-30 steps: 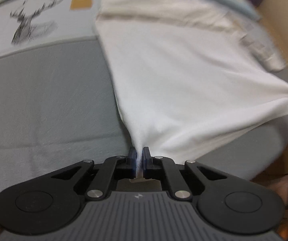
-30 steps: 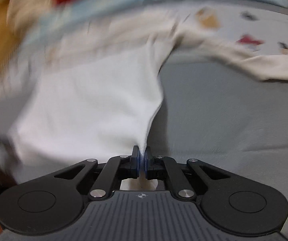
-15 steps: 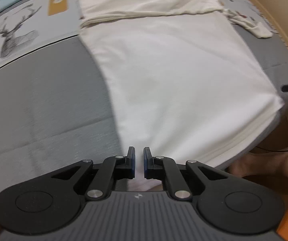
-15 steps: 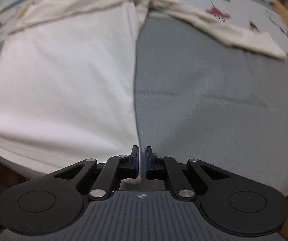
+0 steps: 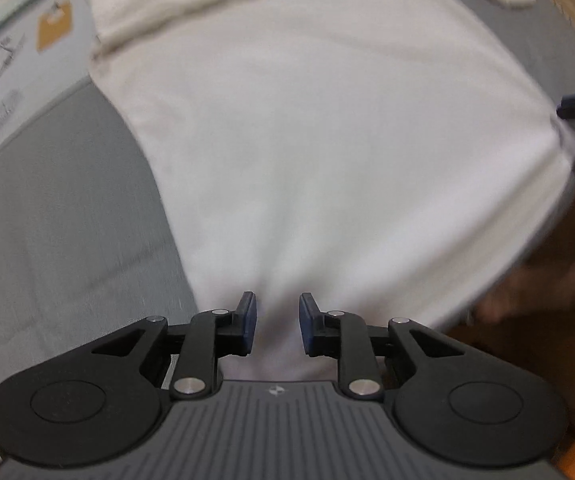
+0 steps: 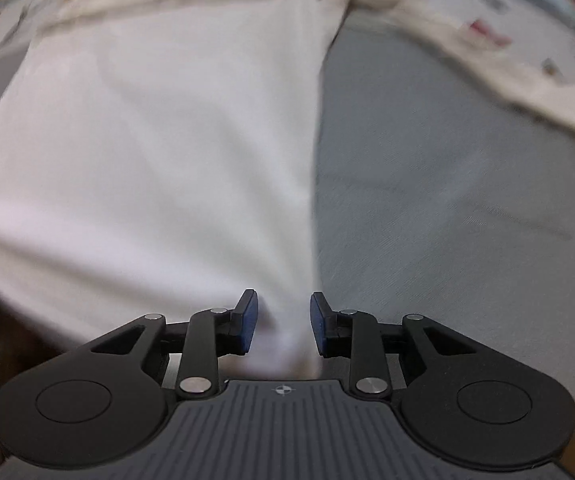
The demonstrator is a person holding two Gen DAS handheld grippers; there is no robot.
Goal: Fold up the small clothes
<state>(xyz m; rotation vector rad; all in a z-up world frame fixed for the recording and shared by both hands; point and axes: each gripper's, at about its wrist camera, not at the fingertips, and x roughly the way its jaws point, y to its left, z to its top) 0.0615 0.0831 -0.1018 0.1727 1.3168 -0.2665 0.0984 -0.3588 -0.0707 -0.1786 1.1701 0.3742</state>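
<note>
- Both grippers have let go: a second ago each pinched a hem corner, half a second ago the jaws were barely parted, and now they stand wide apart.
- Left gripper [image 5: 274, 320] gapes over the near hem, white cloth showing between its blue pads [image 5: 249, 322], nothing clamped.
- Right gripper [image 6: 283, 322] is spread too, straddling the shirt's right edge.
- White shirt [image 5: 327, 140] now lies flat on the grey bedspread [image 5: 59, 240], its pulled-up corners dropped, near hem draping over the bed's edge.
- One sleeve [image 6: 507, 80] trails off to the right across the printed sheet [image 6: 527, 12].
- Both views are blurred with motion.
- Right gripper's tip shows at the left view's far right edge.
</note>
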